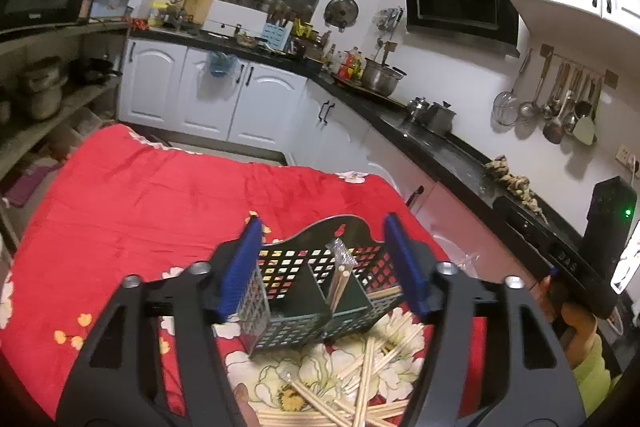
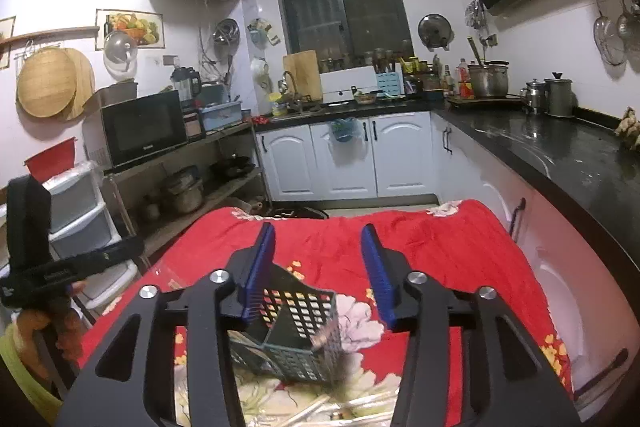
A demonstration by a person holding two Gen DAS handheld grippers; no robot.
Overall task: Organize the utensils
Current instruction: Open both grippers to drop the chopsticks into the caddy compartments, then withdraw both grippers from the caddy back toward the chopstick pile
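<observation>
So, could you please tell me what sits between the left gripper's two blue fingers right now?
In the left wrist view, the dark utensil basket sits between the open left gripper's fingers, with a few chopsticks standing in it; the pads are not pressing on it.

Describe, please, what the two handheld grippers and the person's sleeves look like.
Both the left gripper and the right gripper have matte black angular frames with silver bolt heads and ribbed blue finger pads. The person's sleeve is yellow-green.

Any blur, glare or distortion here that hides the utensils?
Left wrist: sharp, chopsticks and basket clear, fisheye bends the counter. Right wrist: a motion-blurred smear on the basket, utensils at the bottom edge soft, glare on the countertop.
</observation>
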